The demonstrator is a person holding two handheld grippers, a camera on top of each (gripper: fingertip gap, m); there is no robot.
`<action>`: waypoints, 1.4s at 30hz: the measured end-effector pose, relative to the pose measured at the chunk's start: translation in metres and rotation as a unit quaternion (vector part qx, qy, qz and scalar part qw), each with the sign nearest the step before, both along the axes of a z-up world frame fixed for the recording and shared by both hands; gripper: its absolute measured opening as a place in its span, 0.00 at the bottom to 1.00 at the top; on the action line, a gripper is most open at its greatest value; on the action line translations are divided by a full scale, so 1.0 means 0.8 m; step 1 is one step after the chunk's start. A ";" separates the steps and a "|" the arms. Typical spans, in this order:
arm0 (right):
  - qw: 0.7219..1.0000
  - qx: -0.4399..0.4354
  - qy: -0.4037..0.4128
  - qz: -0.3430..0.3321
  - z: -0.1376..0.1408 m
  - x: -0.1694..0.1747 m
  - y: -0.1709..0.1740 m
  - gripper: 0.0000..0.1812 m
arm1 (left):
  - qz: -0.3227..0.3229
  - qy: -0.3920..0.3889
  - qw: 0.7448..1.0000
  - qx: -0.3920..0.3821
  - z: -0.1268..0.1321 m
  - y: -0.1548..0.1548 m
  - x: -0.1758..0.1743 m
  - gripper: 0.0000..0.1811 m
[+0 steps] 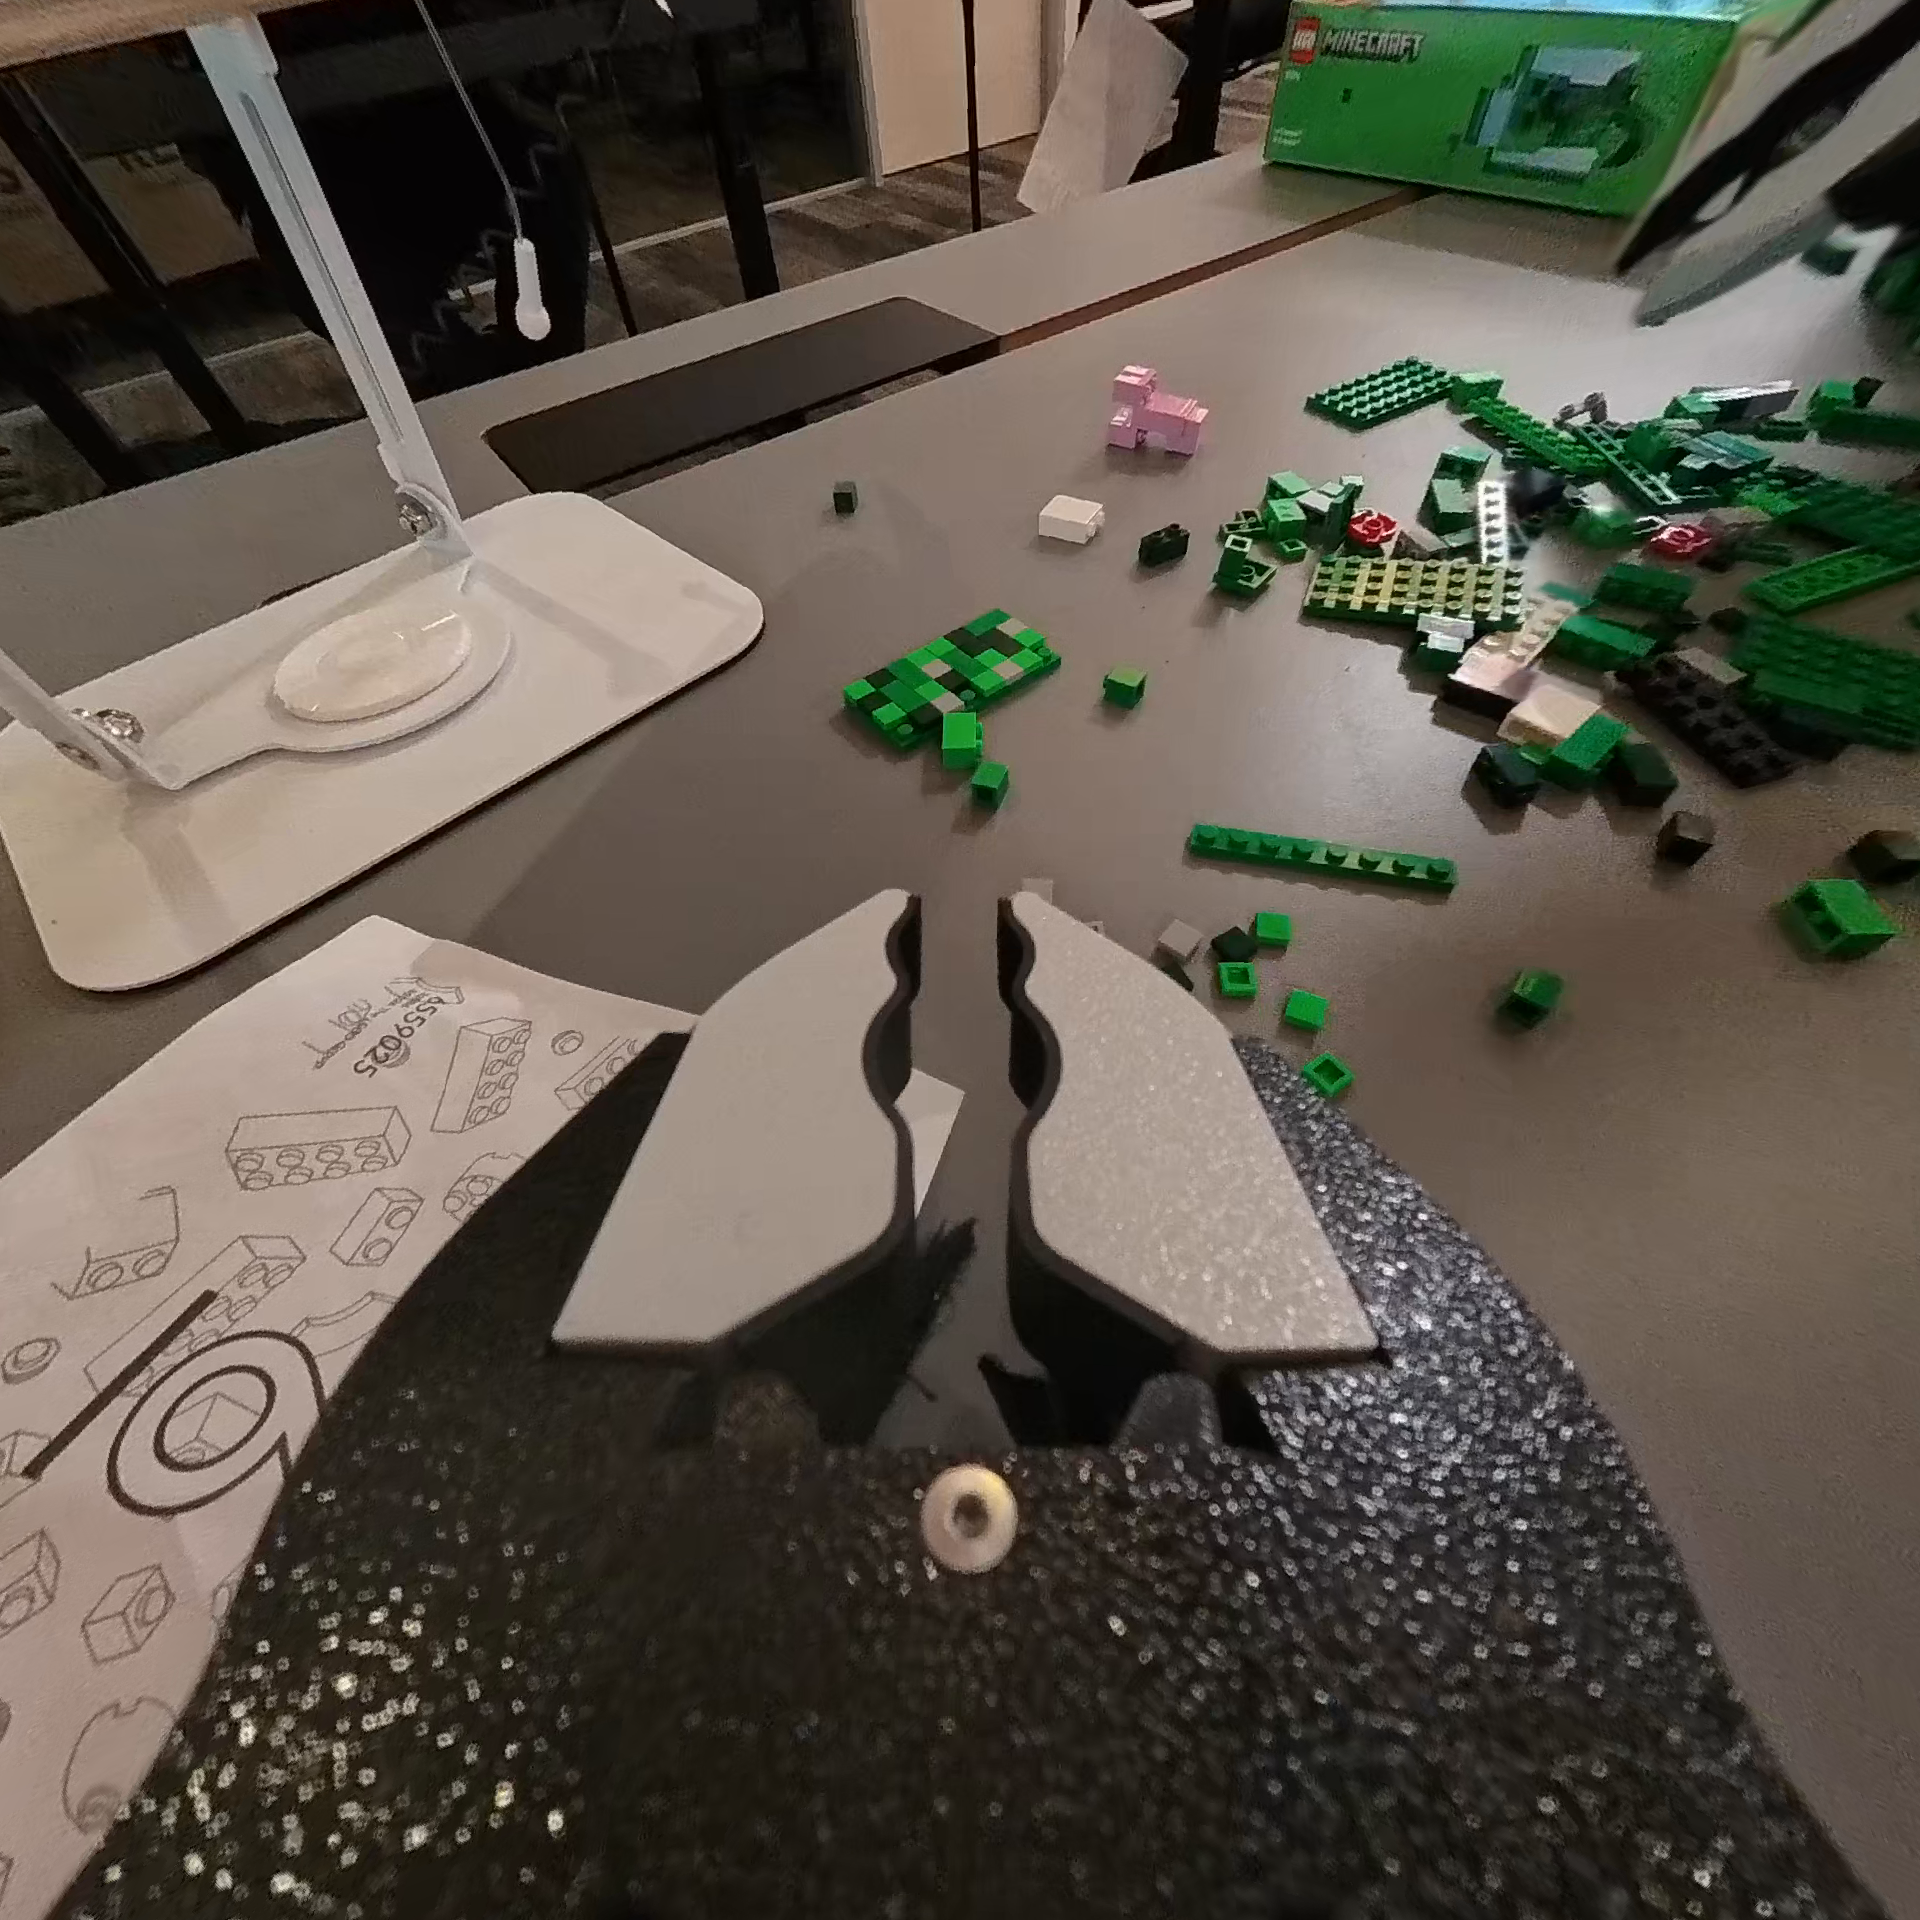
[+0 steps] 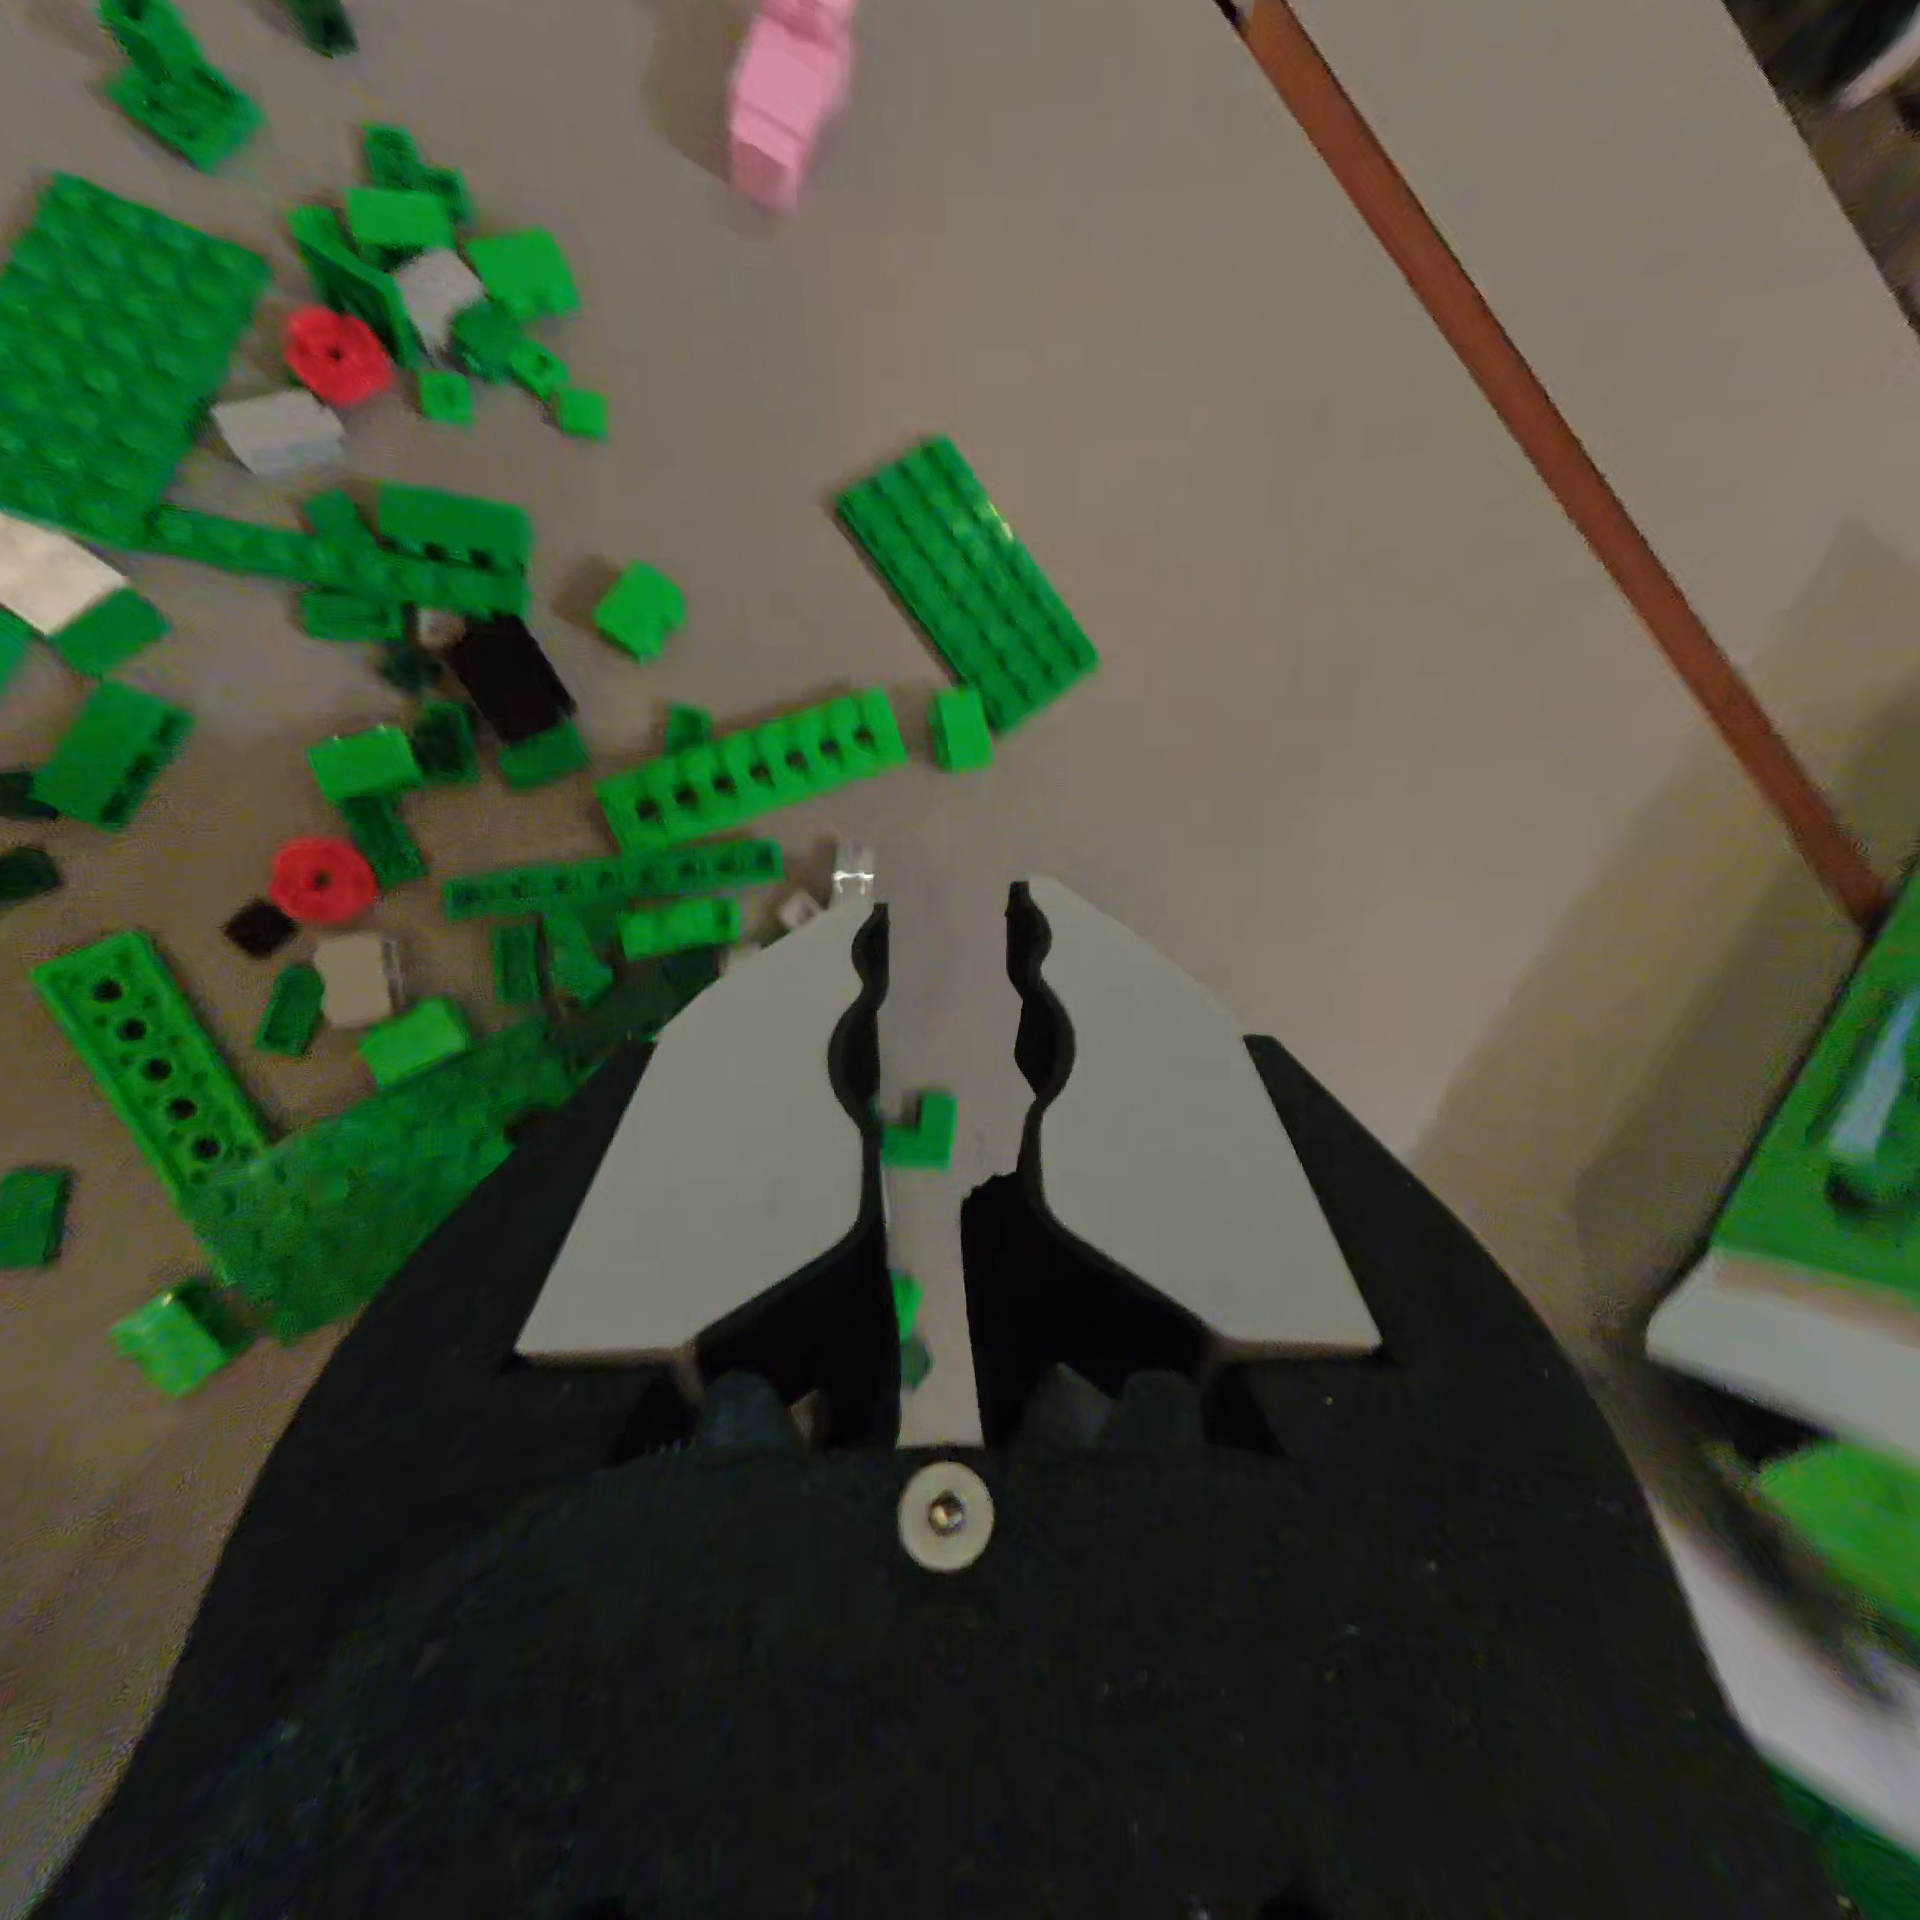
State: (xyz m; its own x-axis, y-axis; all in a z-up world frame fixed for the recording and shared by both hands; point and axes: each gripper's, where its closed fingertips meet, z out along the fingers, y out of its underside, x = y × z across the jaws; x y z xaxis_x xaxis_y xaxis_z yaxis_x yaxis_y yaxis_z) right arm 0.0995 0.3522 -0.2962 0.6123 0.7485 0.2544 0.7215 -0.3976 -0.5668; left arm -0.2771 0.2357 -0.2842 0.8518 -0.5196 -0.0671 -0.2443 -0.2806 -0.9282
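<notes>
The left gripper (image 1: 958, 914) hangs low over the grey counter (image 1: 727, 831), its fingers (image 1: 790, 1132) set to a narrow gap with nothing between them. Under its left side lies a printed paper sheet (image 1: 260, 1195) with line drawings of bricks. Just beside the right finger sits a scatter of small green tiles (image 1: 1304, 1010), mixed with a grey and a dark one — close to the fingertip, but apart from it. Ahead of the tips, a long thin green strip (image 1: 1322, 858) lies flat, and farther on a mottled green plate (image 1: 951, 665) with two small green cubes at its near edge. A pink brick figure (image 1: 1155, 410) stands beyond, and the main pile of green pieces (image 1: 1662, 582) spreads to the right. A white stand base (image 1: 343, 717) sits at left, and a green box (image 1: 1496, 99) at the far edge.

The right gripper (image 2: 948, 899) looks steeply down on the counter (image 2: 1299, 623), its fingers (image 2: 727, 1174) likewise narrowly parted and empty. A small green corner piece (image 2: 920, 1127) shows through the gap, lying on the counter below, nearer the left finger; whether it touches that finger cannot be told. Just left of the tips lie green beams with holes (image 2: 748, 764), and ahead a studded green plate (image 2: 966, 582). Two red round pieces (image 2: 335, 353) sit among the loose green parts at left — the picture is blurred there.
</notes>
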 end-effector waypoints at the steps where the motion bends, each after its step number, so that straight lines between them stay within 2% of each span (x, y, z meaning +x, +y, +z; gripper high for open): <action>1: 1.000 -0.002 0.008 -0.024 0.000 0.015 -0.008 0.12 | 0.000 0.000 1.000 0.000 0.000 0.000 0.000 0.07; 5: 0.995 0.005 0.025 -0.097 0.001 0.063 -0.039 0.12 | 0.001 0.000 1.000 0.001 0.000 0.000 0.000 0.07; 14: 0.982 0.035 0.043 -0.182 0.005 0.127 -0.075 0.12 | 0.003 -0.019 1.000 0.007 0.006 0.000 -0.003 0.08; 18: 0.978 0.032 0.051 -0.199 0.002 0.141 -0.081 0.12 | 0.005 -0.021 1.000 0.007 0.006 0.000 -0.004 0.08; 26: 0.978 0.017 0.071 -0.196 0.000 0.137 -0.084 0.13 | 0.008 -0.023 1.000 0.007 0.006 0.001 -0.004 0.08; 32: 0.981 -0.005 0.100 -0.164 -0.002 0.113 -0.091 0.12 | 0.008 -0.022 1.000 0.006 0.006 0.001 -0.004 0.09; 37: 0.987 -0.030 0.145 -0.059 0.006 0.043 -0.110 0.12 | 0.007 -0.022 1.000 0.004 0.006 0.001 -0.004 0.09; 42: 0.987 -0.051 0.141 0.049 0.001 -0.032 -0.132 0.14 | 0.007 -0.022 1.000 0.004 0.005 0.001 -0.004 0.09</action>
State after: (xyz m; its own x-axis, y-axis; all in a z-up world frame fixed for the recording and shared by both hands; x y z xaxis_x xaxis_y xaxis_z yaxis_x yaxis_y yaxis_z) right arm 0.0739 0.2469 -0.2952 0.5721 0.8202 0.0045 0.5778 -0.3992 -0.7119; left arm -0.2802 0.2363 -0.2801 0.8609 -0.5077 -0.0327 -0.1991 -0.2770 -0.9400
